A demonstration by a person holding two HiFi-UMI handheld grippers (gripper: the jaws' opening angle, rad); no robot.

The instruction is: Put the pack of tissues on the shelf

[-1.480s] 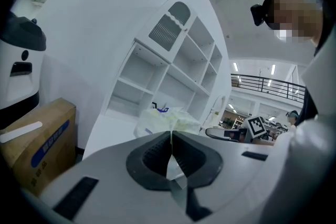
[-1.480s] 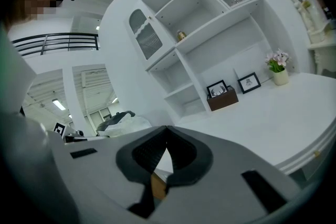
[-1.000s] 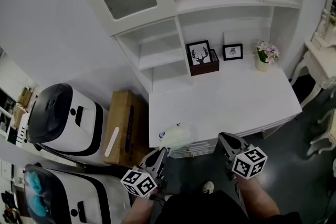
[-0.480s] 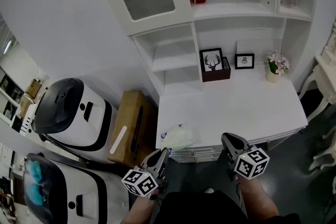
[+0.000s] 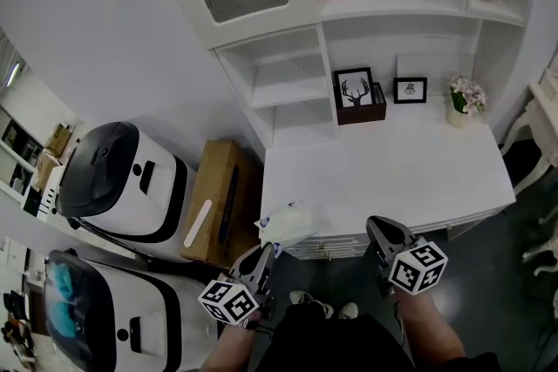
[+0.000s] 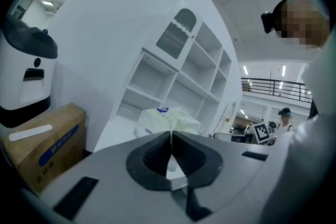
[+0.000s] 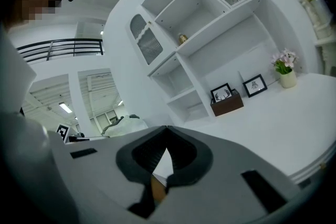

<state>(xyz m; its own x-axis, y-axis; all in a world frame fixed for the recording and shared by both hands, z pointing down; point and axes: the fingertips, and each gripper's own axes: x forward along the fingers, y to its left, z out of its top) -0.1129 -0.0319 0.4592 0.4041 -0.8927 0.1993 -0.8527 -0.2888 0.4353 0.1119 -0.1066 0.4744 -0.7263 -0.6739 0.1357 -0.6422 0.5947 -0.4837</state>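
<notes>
Tissues: the soft white plastic-wrapped pack of tissues [image 5: 286, 224] sits at the front left corner of the white desk [image 5: 392, 170].
Left gripper [image 5: 264, 255]: jaws pressed together, nipping the pack's near edge.
Right gripper [image 5: 377, 231]: jaws closed, empty, just off the desk's front edge.
Shelf: the white wooden shelf unit [image 5: 288, 91] rises at the desk's back.

The room is bright and evenly lit from overhead, with ceiling strip lights [image 6: 245, 70] glowing in the hall beyond. The white shelf unit [image 5: 384, 4] and desk top [image 5: 392, 174] carry only soft, pale shadows, while the floor [image 5: 506, 274] below the desk goes dark. Both gripper views bend the straight shelf lines into curves and fall to black at the corners, and the bodies of the left gripper [image 6: 171, 134] and right gripper [image 7: 167, 128], close to the lens, look soft and out of focus.
</notes>
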